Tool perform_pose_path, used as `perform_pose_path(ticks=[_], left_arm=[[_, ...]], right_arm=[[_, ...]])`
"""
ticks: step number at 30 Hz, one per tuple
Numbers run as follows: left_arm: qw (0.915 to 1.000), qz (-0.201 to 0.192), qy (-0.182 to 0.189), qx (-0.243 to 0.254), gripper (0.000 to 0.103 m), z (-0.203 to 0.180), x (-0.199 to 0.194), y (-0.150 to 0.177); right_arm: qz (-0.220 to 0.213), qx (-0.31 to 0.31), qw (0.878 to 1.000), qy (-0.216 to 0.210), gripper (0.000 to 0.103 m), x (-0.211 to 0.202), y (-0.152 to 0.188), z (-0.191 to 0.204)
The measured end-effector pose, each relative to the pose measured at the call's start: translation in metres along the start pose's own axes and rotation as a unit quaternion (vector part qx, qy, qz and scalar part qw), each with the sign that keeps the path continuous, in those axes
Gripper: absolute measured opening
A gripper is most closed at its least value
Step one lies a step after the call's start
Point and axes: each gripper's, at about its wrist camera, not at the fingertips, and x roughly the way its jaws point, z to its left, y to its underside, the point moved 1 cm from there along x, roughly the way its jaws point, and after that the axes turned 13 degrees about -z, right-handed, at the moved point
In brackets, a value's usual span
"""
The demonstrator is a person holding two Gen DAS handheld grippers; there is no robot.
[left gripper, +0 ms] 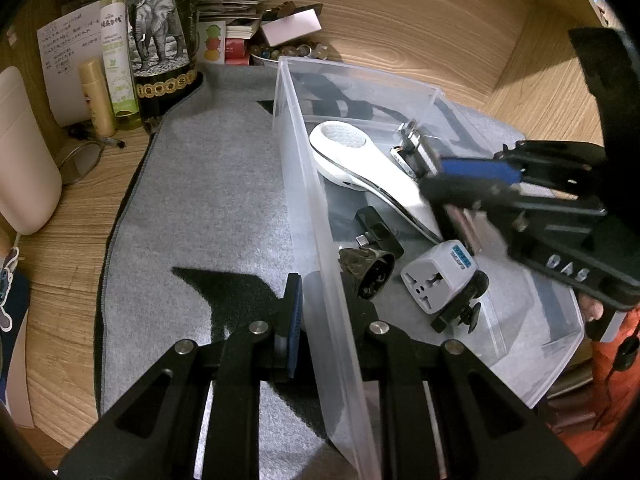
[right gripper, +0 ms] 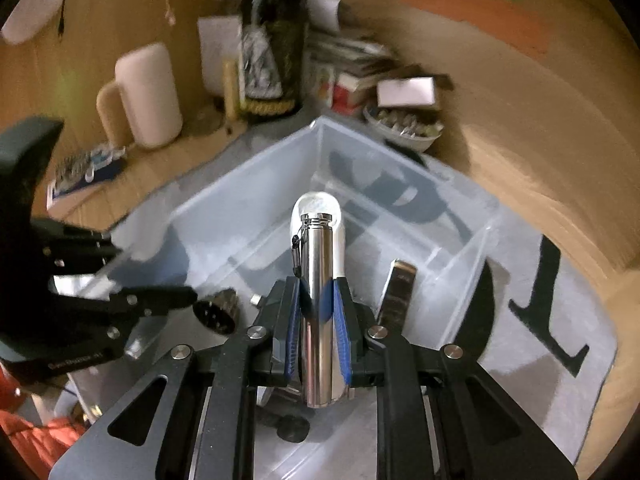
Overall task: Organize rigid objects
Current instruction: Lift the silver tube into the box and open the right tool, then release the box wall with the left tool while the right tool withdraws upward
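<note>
1. A clear plastic bin point(left gripper: 320, 208) sits on a grey felt mat point(left gripper: 208, 184) spread over a wooden desk point(left gripper: 420, 12), seen from the left wrist camera.
2. The left gripper point(left gripper: 320, 312) is clamped on the bin's near long wall, one blue pad point(left gripper: 295, 320) pressed against the outside face and the other finger behind the translucent plastic.
3. The right gripper point(right gripper: 318, 320) pinches a polished metal cylinder point(right gripper: 320, 280) between its blue pads point(right gripper: 340, 320); the cylinder points forward along the fingers and hangs above the inside of the bin, touching nothing else.
4. From the left camera, the same cylinder point(left gripper: 416, 152) shows at the tip of the right gripper, over the handle of a white handheld device point(left gripper: 348, 156) lying in the bin.
5. Also on the bin floor: a white travel adapter point(left gripper: 436, 276), a small black clamp mount point(left gripper: 460, 304) touching it, a black round plug point(left gripper: 372, 272) and a black charger block point(left gripper: 376, 232).
6. At the back of the desk stand a dark bottle with an elephant label point(left gripper: 160, 48), a green spray bottle point(left gripper: 118, 48), a yellowish tube point(left gripper: 96, 96), a stack of booklets point(left gripper: 236, 12) and a bowl of small stones point(left gripper: 288, 52).
7. A pair of glasses point(left gripper: 80, 156) lies left of the mat, near a pale rounded container point(left gripper: 24, 152).
8. The right camera view is motion-blurred; an orange sleeve point(right gripper: 36, 440) appears at its lower left corner.
</note>
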Motion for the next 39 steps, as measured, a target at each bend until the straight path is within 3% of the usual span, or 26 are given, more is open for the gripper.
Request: perform_pose_path(ticks=[7, 14, 20, 25, 29, 31, 33, 36, 38, 39], left_arm=[[1.0, 0.0, 0.0, 0.0, 0.016, 0.0, 0.0, 0.0], [1.0, 0.0, 0.0, 0.001, 0.016, 0.0, 0.0, 0.0], [1.0, 0.002, -0.001, 0.004, 0.016, 0.0, 0.001, 0.001], [0.9999, 0.006, -0.006, 0.011, 0.016, -0.002, 0.002, 0.001], [0.9998, 0.007, -0.011, 0.016, 0.016, -0.004, 0.0, 0.0], [0.9997, 0.002, -0.015, 0.02, 0.016, -0.005, -0.002, -0.002], [0.9993, -0.001, -0.022, 0.029, 0.016, -0.008, -0.005, -0.003], [0.9986, -0.011, -0.037, 0.038, 0.028, -0.01, -0.012, -0.007], [0.9976, -0.027, -0.049, 0.04, 0.048, -0.011, -0.02, -0.01], [0.997, -0.036, -0.054, 0.042, 0.053, -0.011, -0.026, -0.012]], right_arm=[[0.029, -0.009, 1.0, -0.007, 0.015, 0.008, 0.002, 0.002], [0.017, 0.003, 1.0, -0.004, 0.016, 0.006, -0.002, -0.002], [-0.005, 0.009, 1.0, 0.013, 0.031, -0.006, -0.006, -0.007], [-0.042, 0.013, 0.998, 0.036, 0.058, -0.027, -0.01, -0.011], [-0.07, 0.02, 0.996, 0.048, 0.069, -0.045, -0.011, -0.013], [-0.087, 0.033, 0.994, 0.054, 0.08, -0.055, -0.01, -0.015], [-0.096, 0.044, 0.993, 0.056, 0.082, -0.063, -0.006, -0.015], [-0.102, 0.052, 0.991, 0.062, 0.083, -0.071, 0.0, -0.013], [-0.108, 0.058, 0.99, 0.065, 0.083, -0.076, 0.004, -0.012], [-0.111, 0.062, 0.99, 0.068, 0.084, -0.08, 0.007, -0.012]])
